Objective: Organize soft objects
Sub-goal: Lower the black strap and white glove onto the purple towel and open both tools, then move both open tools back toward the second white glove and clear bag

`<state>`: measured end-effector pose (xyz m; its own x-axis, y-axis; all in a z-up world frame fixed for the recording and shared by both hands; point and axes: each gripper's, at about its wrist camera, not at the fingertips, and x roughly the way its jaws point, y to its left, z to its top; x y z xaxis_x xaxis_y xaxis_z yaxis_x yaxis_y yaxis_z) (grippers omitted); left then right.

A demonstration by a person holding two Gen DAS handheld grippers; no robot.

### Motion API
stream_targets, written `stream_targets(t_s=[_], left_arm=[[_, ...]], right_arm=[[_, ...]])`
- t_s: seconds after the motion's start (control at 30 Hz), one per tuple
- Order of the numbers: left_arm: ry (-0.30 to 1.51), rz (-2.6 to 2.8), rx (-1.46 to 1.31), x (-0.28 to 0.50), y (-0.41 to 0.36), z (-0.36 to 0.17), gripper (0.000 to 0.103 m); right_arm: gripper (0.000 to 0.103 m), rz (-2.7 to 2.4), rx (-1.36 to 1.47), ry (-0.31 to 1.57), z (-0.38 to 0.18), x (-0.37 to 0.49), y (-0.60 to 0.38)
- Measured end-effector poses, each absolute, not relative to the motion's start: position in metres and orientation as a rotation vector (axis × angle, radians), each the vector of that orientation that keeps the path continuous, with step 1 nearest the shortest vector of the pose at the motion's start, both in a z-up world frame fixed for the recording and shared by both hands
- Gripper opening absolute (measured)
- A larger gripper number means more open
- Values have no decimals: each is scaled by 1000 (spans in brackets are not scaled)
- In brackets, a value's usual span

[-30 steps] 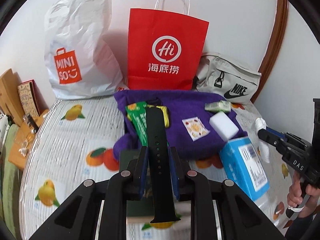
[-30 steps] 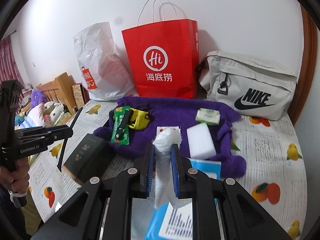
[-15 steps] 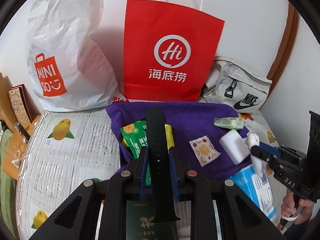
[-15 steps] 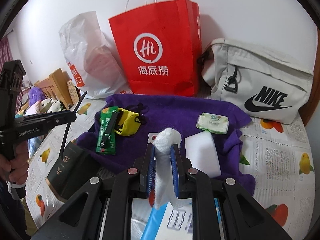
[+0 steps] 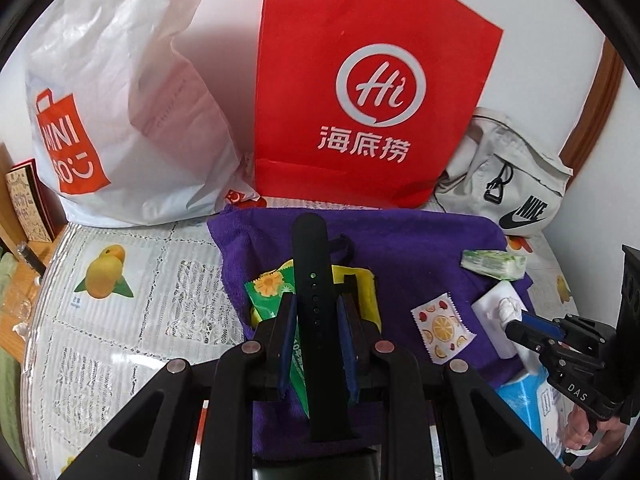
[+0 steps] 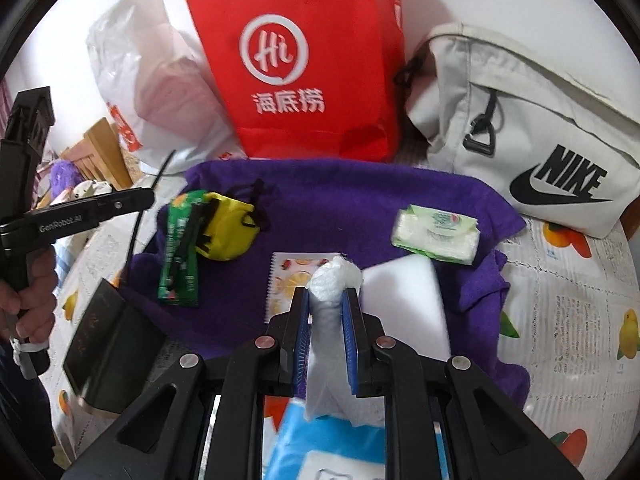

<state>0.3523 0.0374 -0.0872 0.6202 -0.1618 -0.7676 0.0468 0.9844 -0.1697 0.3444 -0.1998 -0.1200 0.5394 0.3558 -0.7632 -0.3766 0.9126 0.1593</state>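
My left gripper [image 5: 316, 304] is shut on a black watch strap [image 5: 312, 248] that sticks up over the near left part of a purple towel [image 5: 400, 248]. Below it on the towel lie a green packet [image 5: 268, 296] and a yellow pouch [image 5: 366, 288]. In the right wrist view, my right gripper [image 6: 327, 300] is shut on a white tissue wad [image 6: 334, 280], above a fruit-print sachet [image 6: 288, 280] and beside a white sponge [image 6: 404, 304]. A wipes pack [image 6: 436, 232] lies further back on the purple towel [image 6: 340, 200].
A red paper bag [image 5: 368, 92], a white Miniso bag [image 5: 120, 100] and a grey Nike bag [image 6: 520, 132] stand against the wall behind the towel. A dark box [image 6: 108, 344] and a blue tissue pack [image 6: 332, 440] lie near the front. A hand [image 6: 32, 300] holds the left gripper.
Both grippers have moved forward and lower over the towel, still holding the strap and the tissue. The bags at the back now look larger and closer.
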Motion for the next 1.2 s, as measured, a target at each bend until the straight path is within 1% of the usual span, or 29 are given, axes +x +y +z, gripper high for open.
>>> stream_targets(t_s=[0.23,0.43,0.47,0.53,0.57,0.6,0.83,0.9,0.93,1.0,1.03,1.13,1.2], left_arm=[[937,-115,-152,366,39,-101,20],[960,-113,-166,373,40,-105,20],[962,-116,-172,373,40,-106,20],[964,-116,-169,374,40,-106,20],[968,-111,-164,374,40,-106,20],[973,-108,-164,374,40,-106,20],[959,-105,-155,361,41,-91,21],[947,-100,-146,351,42,-84,28],[940,-101,-146,346,42,-81,28],[931,-101,-151,334,44,-76,28],[929,-101,-155,330,45,-74,29],[923,-94,-159,309,48,-69,33],[920,-96,-162,293,50,-66,34]], right_arm=[[17,421,-16,939,-132,355,-204],[18,414,-25,934,-130,357,-204],[20,414,-26,932,-130,357,-203],[27,415,-32,930,-129,356,-203],[36,413,-33,927,-129,356,-203],[40,410,-30,922,-128,355,-204],[41,415,2,891,-113,341,-209],[42,418,-1,875,-107,331,-208],[42,421,-3,866,-104,325,-207],[49,431,-1,850,-98,309,-206],[50,434,3,845,-96,303,-205],[50,455,1,837,-93,278,-200],[50,465,-2,842,-94,262,-196]])
